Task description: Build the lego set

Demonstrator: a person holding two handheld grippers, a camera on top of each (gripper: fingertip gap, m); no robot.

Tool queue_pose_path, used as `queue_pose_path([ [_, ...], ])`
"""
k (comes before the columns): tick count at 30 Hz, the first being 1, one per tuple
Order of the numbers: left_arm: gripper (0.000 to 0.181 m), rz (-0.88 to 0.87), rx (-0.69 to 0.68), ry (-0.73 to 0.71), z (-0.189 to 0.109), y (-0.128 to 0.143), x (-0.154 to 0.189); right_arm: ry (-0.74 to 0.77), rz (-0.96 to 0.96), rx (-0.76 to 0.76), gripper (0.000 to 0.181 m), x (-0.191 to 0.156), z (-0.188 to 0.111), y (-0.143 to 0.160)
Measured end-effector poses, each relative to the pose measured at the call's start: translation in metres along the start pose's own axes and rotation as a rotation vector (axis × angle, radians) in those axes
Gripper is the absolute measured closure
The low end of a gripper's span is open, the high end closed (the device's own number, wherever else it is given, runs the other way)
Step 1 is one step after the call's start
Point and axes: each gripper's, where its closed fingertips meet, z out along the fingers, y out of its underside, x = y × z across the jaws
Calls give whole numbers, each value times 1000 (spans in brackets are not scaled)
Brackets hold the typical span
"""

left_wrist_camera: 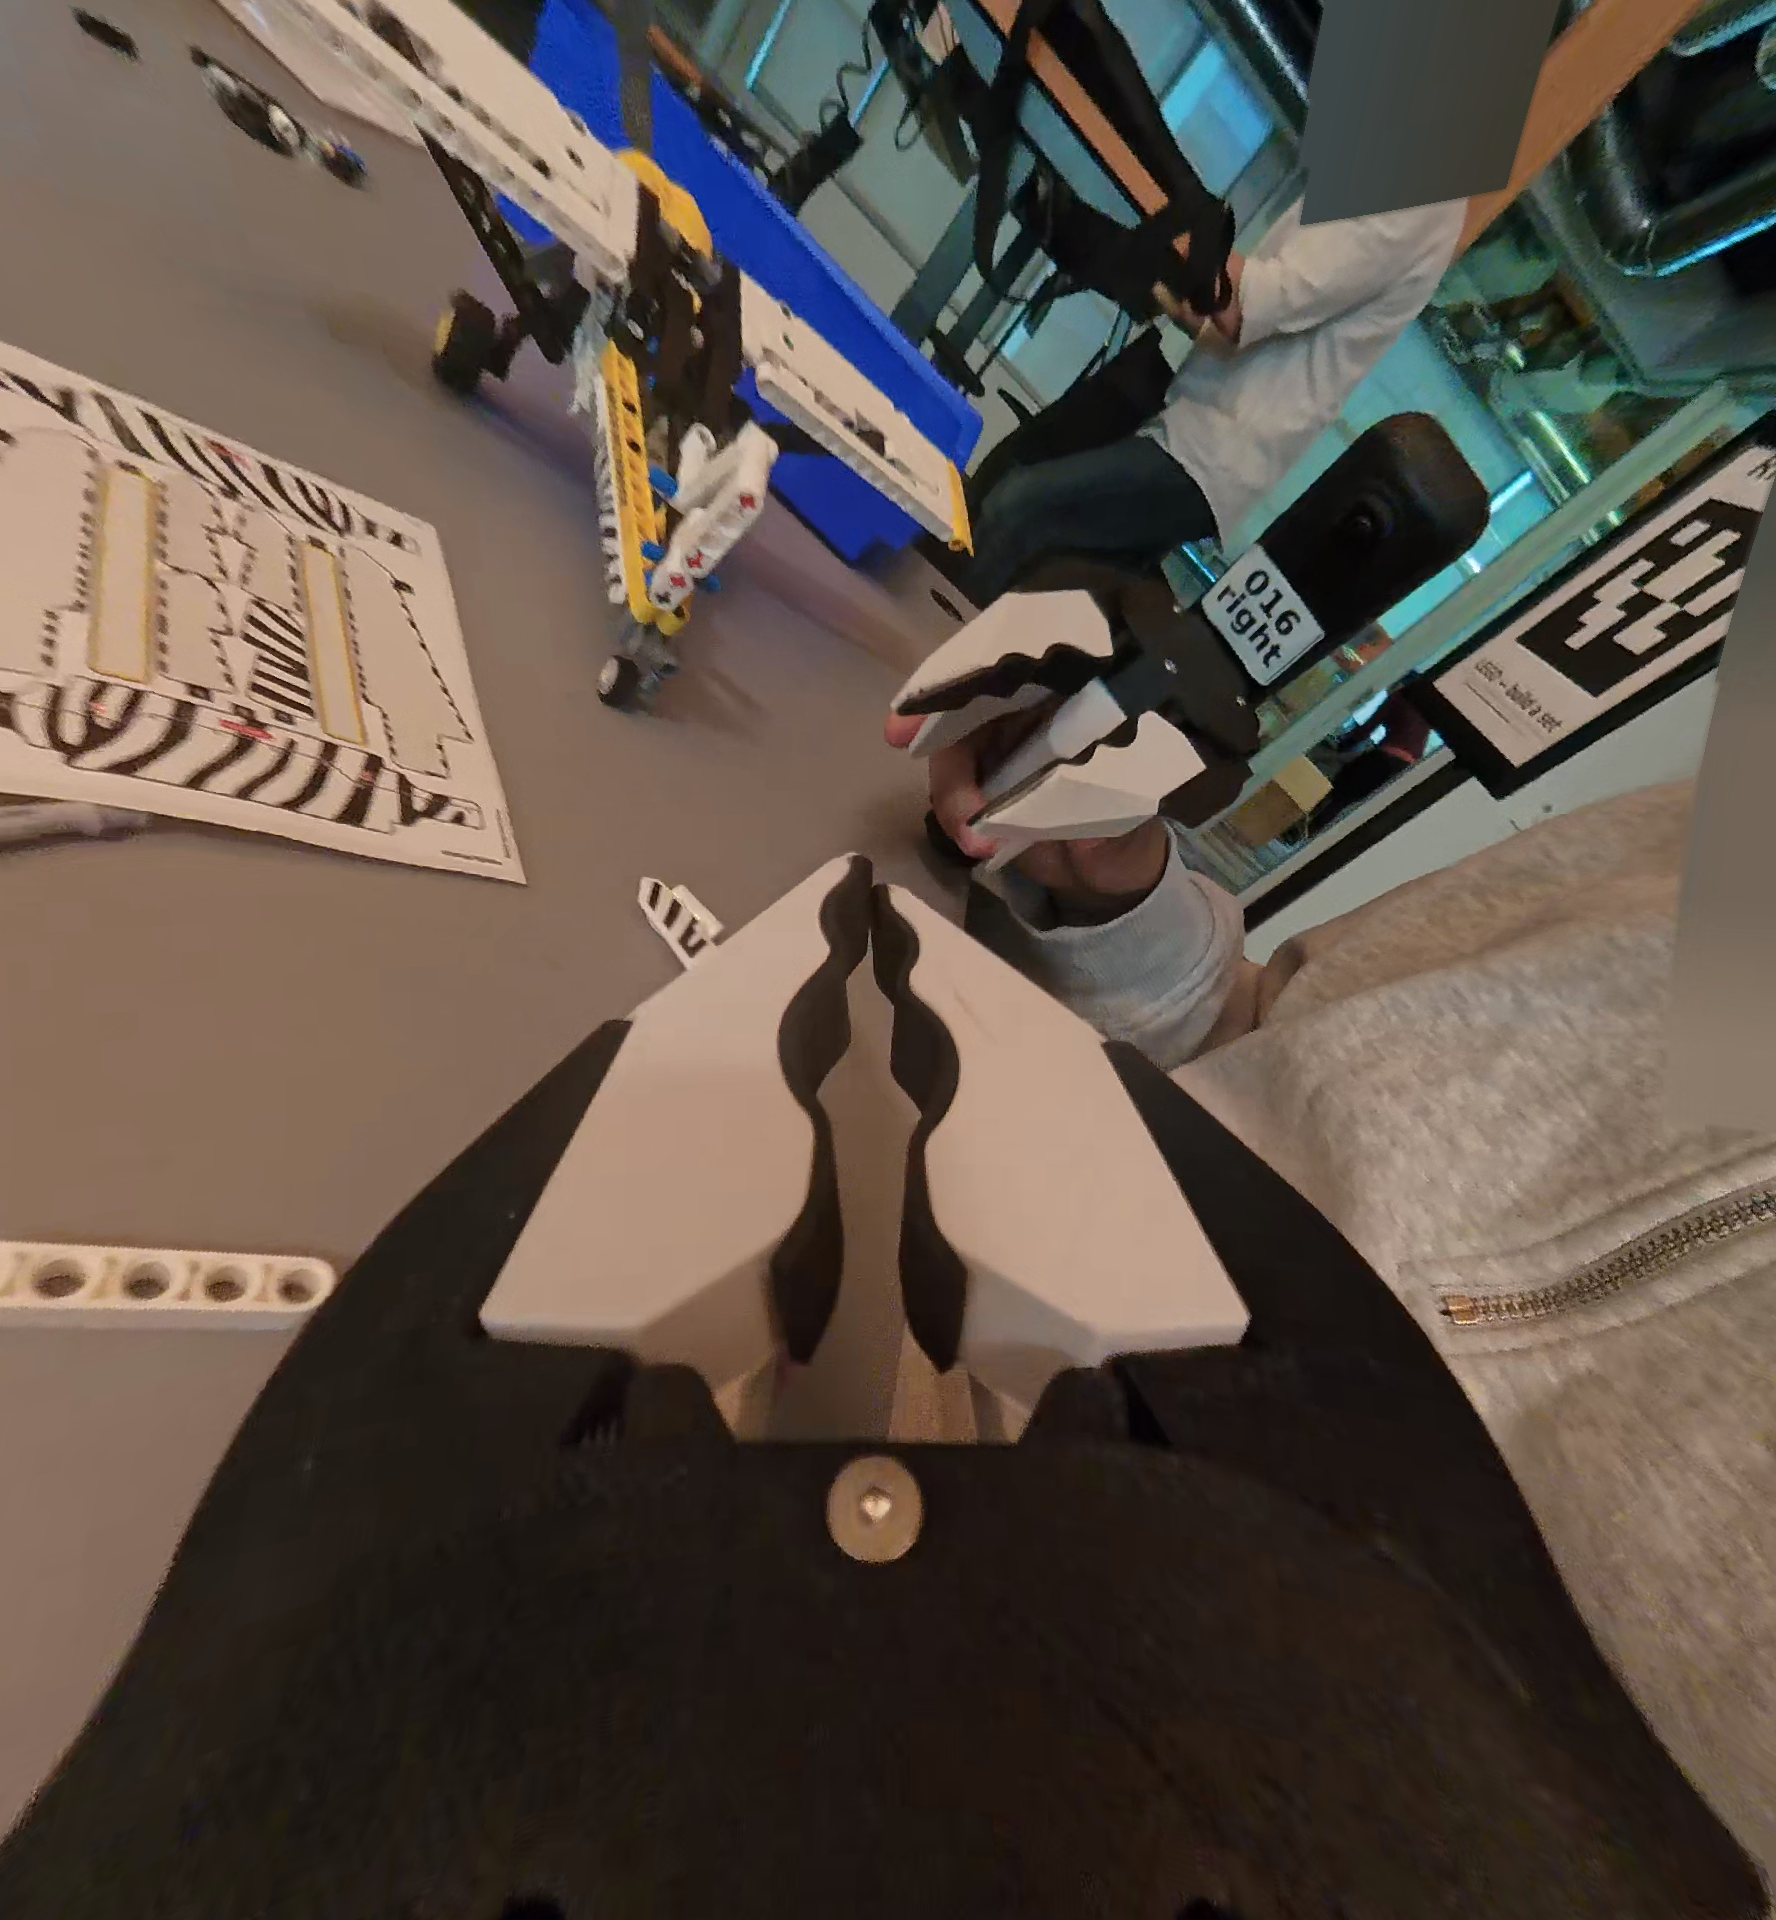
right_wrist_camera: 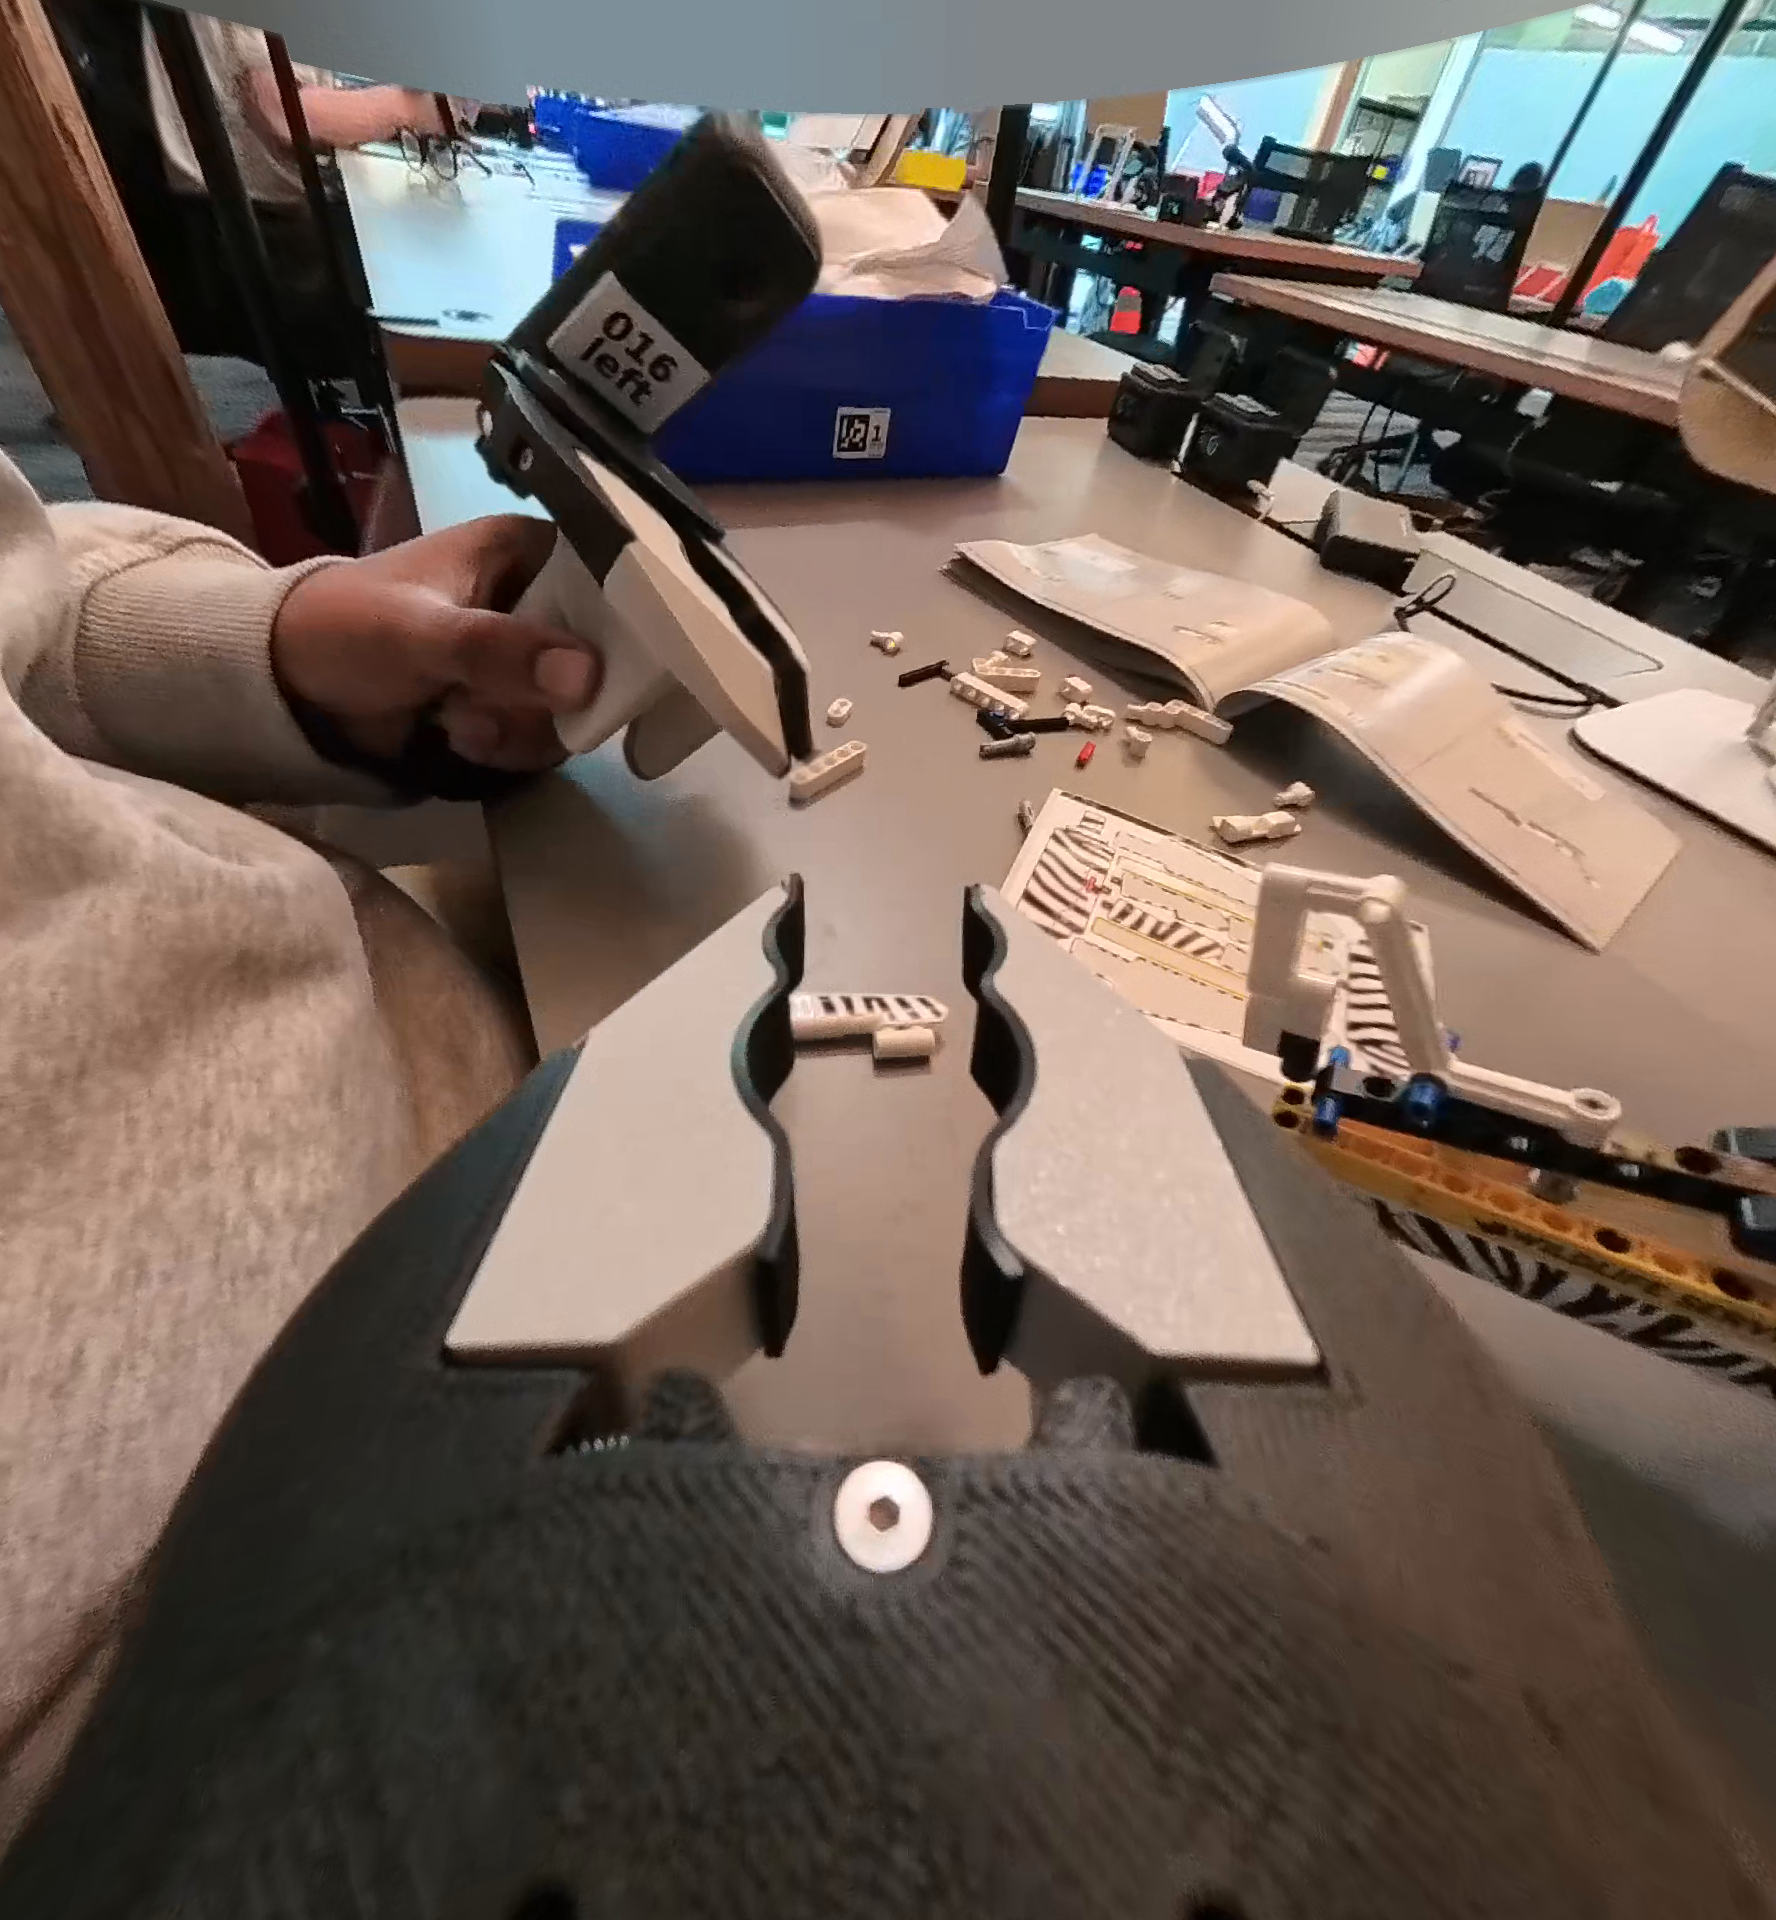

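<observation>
Left gripper (left_wrist_camera: 868, 883) fingers together, near the bench (right_wrist_camera: 863, 914) edge; right gripper (right_wrist_camera: 882, 899) fingers apart above a striped beam (right_wrist_camera: 863, 1010); each gripper bears a label.

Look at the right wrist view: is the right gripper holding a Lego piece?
No: the right gripper is open, and the striped piece lies on the table between its fingers.

Bare table (right_wrist_camera: 884, 935) ahead of right tool (right_wrist_camera: 882, 904); lego model (right_wrist_camera: 1549, 1174) crowds right.
</observation>
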Motion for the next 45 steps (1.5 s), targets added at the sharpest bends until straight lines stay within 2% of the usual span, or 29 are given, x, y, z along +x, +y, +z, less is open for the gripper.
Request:
queue_pose_path([
  [4,181,26,38,-22,-6,-8,-4,-24,58,-30,148,3,3,4],
  [9,181,96,16,-42,-1,-8,-2,-78,92,-118,146,1,13,16],
  [11,181,144,-1,-61,3,-7,-1,-154,85,-119,177,-8,15,15],
  [14,181,223,-24,-58,9,-5,4,-225,67,62,181,-19,12,-12],
  [18,181,269,6,-65,11,-12,4,-200,75,338,181,-11,6,-46],
  [20,181,240,25,-48,10,-16,1,-189,62,395,181,-8,7,-52],
  [25,181,102,108,45,8,-31,-4,-348,77,417,181,-24,22,-59],
  [30,181,-62,157,171,10,-42,-9,-323,83,360,179,-19,36,-55],
  [39,181,-112,126,203,14,-39,-9,-318,163,398,178,-6,33,-59],
  [45,181,-129,143,237,11,-40,-7,-302,129,377,177,-10,36,-57],
])
